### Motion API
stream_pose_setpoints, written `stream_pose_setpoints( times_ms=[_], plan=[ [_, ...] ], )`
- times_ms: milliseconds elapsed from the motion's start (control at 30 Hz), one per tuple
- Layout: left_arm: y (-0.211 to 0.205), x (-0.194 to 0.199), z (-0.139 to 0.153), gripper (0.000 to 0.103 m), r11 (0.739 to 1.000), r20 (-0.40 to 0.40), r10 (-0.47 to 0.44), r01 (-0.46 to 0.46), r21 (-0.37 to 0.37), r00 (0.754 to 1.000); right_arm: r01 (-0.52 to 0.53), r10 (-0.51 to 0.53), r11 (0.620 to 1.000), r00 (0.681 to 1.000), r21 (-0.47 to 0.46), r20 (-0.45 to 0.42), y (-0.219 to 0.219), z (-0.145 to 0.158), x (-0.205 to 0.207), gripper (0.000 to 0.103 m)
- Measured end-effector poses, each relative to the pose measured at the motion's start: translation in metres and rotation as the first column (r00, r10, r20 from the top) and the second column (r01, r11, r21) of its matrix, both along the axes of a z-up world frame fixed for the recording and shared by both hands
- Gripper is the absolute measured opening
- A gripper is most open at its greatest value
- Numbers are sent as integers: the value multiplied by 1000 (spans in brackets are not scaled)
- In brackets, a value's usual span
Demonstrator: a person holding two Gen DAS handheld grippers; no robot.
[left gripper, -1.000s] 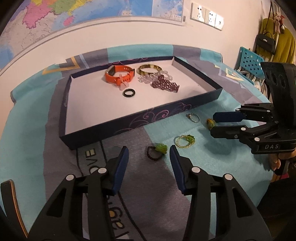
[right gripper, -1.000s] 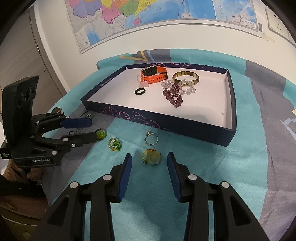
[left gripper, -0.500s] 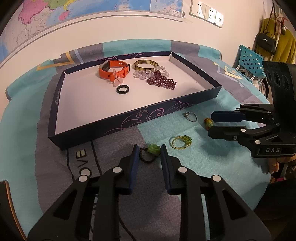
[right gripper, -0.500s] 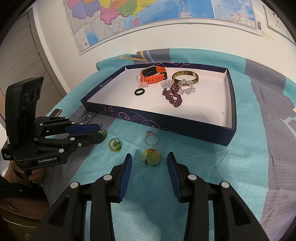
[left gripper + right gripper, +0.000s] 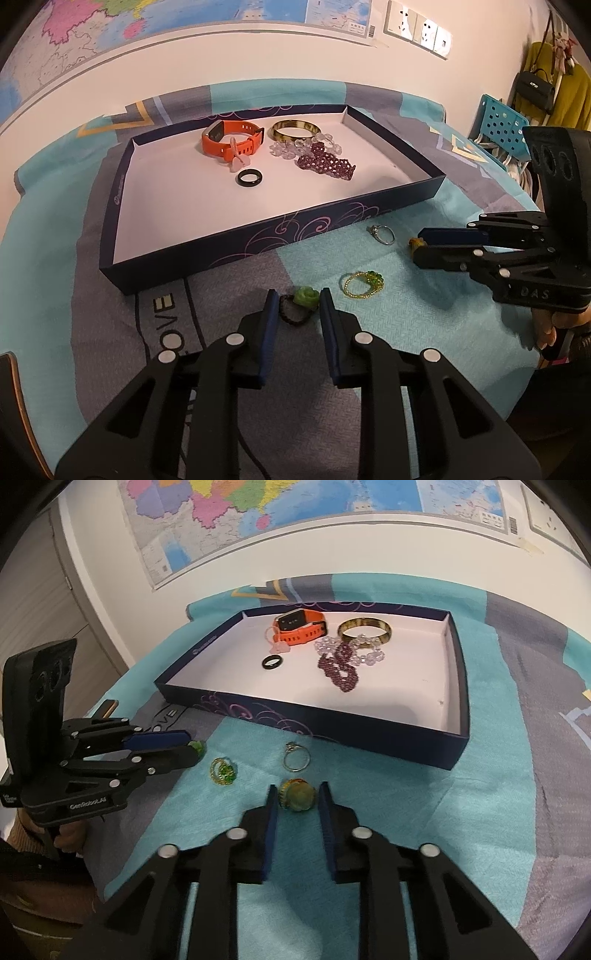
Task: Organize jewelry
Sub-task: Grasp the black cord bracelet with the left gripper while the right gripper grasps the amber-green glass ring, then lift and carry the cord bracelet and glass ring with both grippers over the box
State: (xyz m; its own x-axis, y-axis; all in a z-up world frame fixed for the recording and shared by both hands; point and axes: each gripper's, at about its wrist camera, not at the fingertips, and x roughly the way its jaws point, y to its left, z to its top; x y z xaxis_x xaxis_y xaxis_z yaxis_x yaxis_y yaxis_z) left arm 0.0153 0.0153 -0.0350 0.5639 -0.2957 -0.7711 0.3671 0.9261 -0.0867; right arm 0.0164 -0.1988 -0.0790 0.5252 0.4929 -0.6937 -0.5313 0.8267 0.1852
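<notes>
Both hand-held grippers pointed steeply down at the cloth near the box: the left gripper [image 5: 295, 306] narrow, its blue pads pressed on the dark beaded ring with a green flower-shaped stone [image 5: 300, 303], while the right gripper [image 5: 295, 797] was closing about the round yellow-green domed ring [image 5: 298, 794], small gaps showing at each pad. Four rings lay on the turquoise-and-grey cloth [image 5: 406, 812], counting also the thin silver ring [image 5: 295, 757] and gold-wire green-beaded ring [image 5: 222, 771]. The shallow dark-blue, white-lined box [image 5: 207, 254] beyond held six pieces: orange watch [image 5: 231, 138], black ring [image 5: 250, 178], amber bangle [image 5: 293, 128], clear and maroon bead bracelets, pink charm.

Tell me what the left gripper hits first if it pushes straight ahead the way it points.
The left gripper already has the green-flower ring between its jaws, so that comes first; beyond it probably the cloth, then the tray wall.
</notes>
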Motion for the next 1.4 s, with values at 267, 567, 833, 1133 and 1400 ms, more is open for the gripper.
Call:
stream_pose_setpoints(
  times_ms=[267, 567, 833, 1133, 1400],
  plan=[
    [4, 1, 0, 23, 1000, -1, 10, -10, -16, 1000, 1, -1, 1000, 1000, 2, 12, 1, 1, -1, 14],
    [8, -2, 4, 23, 999, 9, 17, -17, -33, 1000, -19, 18, 999, 999, 28, 38, 1, 9, -5, 14],
    [8, -4, 9, 23, 999, 22, 15, -14, -40, 1000, -25, 23, 999, 999, 38, 47, 3, 11, -7, 14],
    [8, -5, 14, 23, 999, 33, 16, -14, -53, 999, -29, 27, 998, 998, 50, 53, 2, 14, -7, 14],
    [7, -6, 18, 23, 998, 42, 17, -14, -61, 999, -38, 35, 998, 998, 54, 60, 6, 16, -7, 14]
  ],
)
